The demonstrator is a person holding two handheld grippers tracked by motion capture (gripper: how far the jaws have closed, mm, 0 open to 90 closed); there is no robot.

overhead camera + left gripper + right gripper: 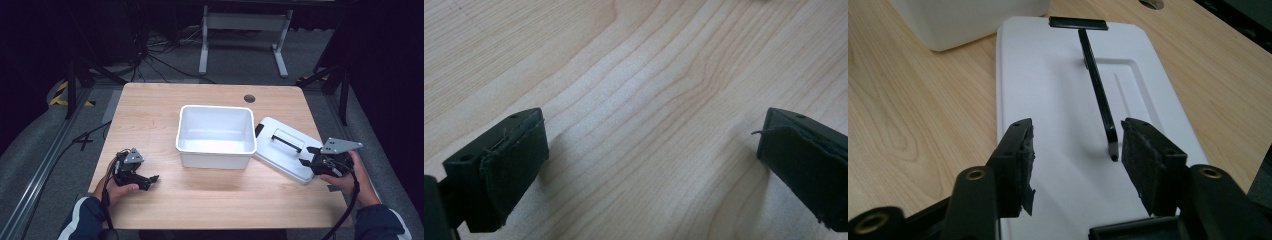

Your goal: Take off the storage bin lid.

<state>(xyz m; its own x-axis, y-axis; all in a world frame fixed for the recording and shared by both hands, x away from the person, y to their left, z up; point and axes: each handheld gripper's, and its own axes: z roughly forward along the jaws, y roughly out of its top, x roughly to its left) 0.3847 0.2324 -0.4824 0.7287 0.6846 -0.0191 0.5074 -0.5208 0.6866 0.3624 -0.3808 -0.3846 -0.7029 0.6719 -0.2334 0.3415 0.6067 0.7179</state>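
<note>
An empty white bin [215, 136] stands in the middle of the wooden table [150, 110]. Its white lid [284, 148] lies flat to the right of it, black handle [287, 140] up. My right gripper [306, 156] is open at the lid's near right end. In the right gripper view the lid [1058, 90] lies under the open right gripper [1075, 150], and the near end of the black handle [1098, 90] sits between the jaws, close to the right one. My left gripper [151, 181] rests low at the table's front left. It is open [649, 165] over bare wood.
A round cable hole [249, 98] sits near the table's far edge. Beyond the table are a white frame's legs [205, 50], cables on the grey floor and dark stands at both sides. The bin's corner [963, 20] shows at the top left of the right gripper view.
</note>
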